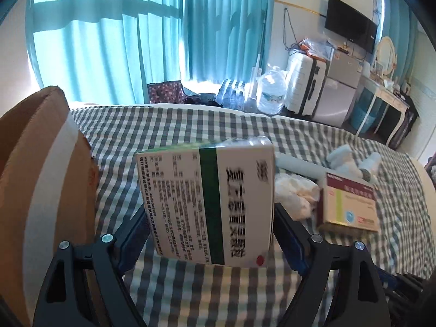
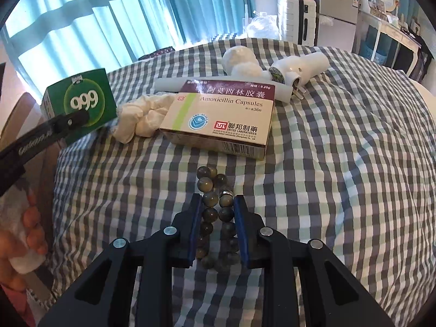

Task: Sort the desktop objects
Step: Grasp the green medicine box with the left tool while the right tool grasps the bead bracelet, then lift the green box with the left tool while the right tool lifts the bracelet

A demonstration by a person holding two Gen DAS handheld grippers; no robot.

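Left gripper [image 1: 209, 215] was clamped on a green-and-white 999 medicine box [image 1: 209, 201], one finger on each side, box lifted clear of the checked bedspread [image 1: 190, 125]. From the right wrist camera the same 999 medicine box [image 2: 81, 103] sat at far left, held up in the air by a black finger across its green end face.

A cardboard box [image 1: 41, 177] with a white tape strip stood just left of the left gripper, close to the held carton.

Right gripper [image 2: 218, 218] was low over the bedspread [image 2: 340, 163] with a dark bead bracelet [image 2: 216, 212] between its blue pads [image 2: 194, 231]. Jaws sat narrow around the beads; beads lay against both pads, so it read as gripping the bracelet. The bracelet's far end stuck out past the fingertips and rested on the cloth.

Further out on the bed:
- Amoxicillin Capsules box [image 2: 220, 117] lying flat, just beyond the bracelet.
- Crumpled white cloth [image 2: 141, 117] touching that box's left side.
- Pale grey tube [image 2: 169, 84] behind the box, partly hidden by it.
- White plug-in device [image 2: 299, 68] with prongs, far right of the box.
- White rounded lumps [image 2: 242, 60] beside it; could not tell what they were.

A person's hand [image 2: 24, 231] showed at the left edge of the right camera.
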